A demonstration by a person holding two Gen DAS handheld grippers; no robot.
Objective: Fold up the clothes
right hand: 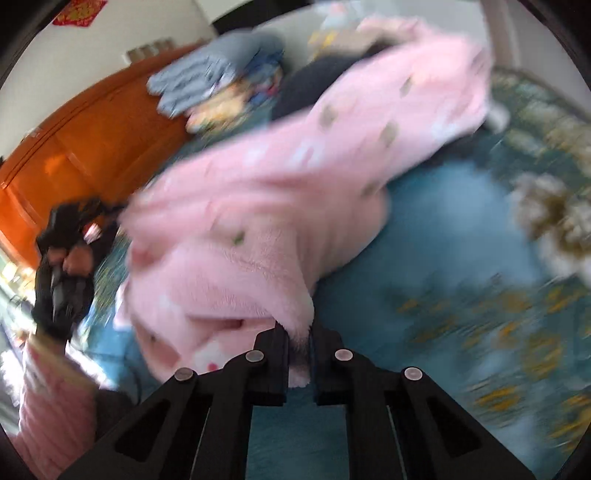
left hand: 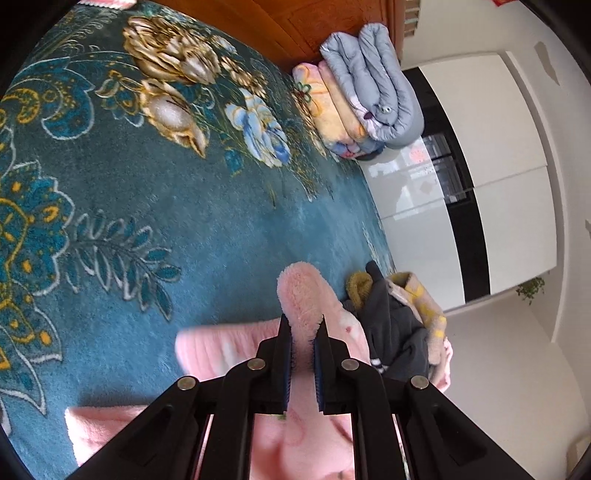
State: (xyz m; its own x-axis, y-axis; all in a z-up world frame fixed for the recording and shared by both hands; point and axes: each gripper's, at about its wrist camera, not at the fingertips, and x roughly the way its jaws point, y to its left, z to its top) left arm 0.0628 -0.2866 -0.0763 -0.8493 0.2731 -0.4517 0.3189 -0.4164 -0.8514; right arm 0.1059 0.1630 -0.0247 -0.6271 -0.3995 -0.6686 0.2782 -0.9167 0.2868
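Note:
A fluffy pink garment [left hand: 310, 295] with small white and green patches lies on a teal flowered blanket [left hand: 155, 206]. My left gripper [left hand: 303, 325] is shut on a fold of it near the blanket's right edge. In the right wrist view the same pink garment [right hand: 280, 192] stretches away from me, lifted off the blanket [right hand: 443, 251] and blurred by motion. My right gripper [right hand: 299, 328] is shut on its near edge. The other hand-held gripper [right hand: 70, 251] shows at the far left, gripping the garment's other end.
A dark grey garment with a yellow lining [left hand: 395, 321] lies beside the pink one. Folded quilts [left hand: 362, 92] are stacked at the bed's far corner against an orange wooden headboard [left hand: 295, 26]. White floor [left hand: 480, 369] lies past the bed edge. A pink striped item [right hand: 48, 406] sits lower left.

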